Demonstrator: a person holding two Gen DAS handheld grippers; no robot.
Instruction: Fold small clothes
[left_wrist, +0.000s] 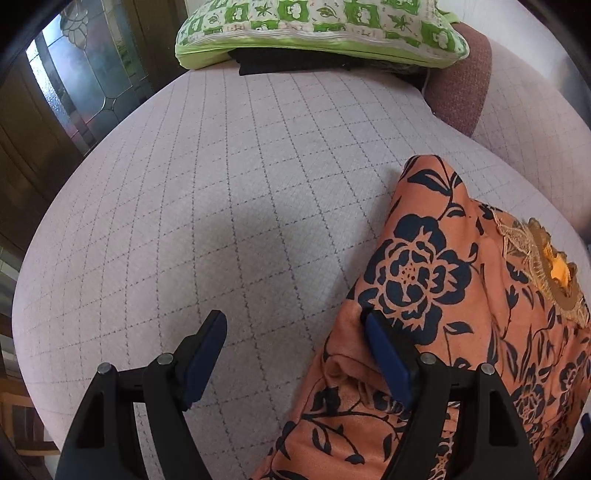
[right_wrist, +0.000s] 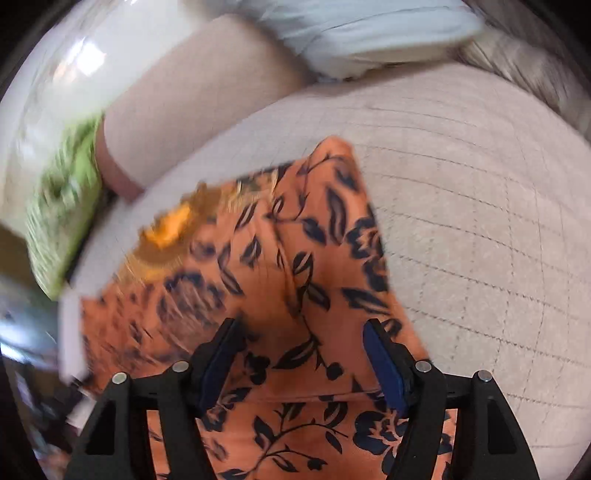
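Both grippers are seen with jaws apart and nothing clamped: the left gripper (left_wrist: 295, 325) straddles the garment's edge, the right gripper (right_wrist: 301, 332) hangs over the orange floral garment (right_wrist: 295, 266). The garment lies at lower right in the left view, on a pale quilted cover (left_wrist: 229, 177). A green patterned pillow (left_wrist: 317, 29) is seen at top, a glazed wooden door (left_wrist: 85, 74) at upper left.

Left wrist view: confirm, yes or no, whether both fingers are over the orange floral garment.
No: only one of the fingers overlaps the orange floral garment; the other is over the quilted cover.
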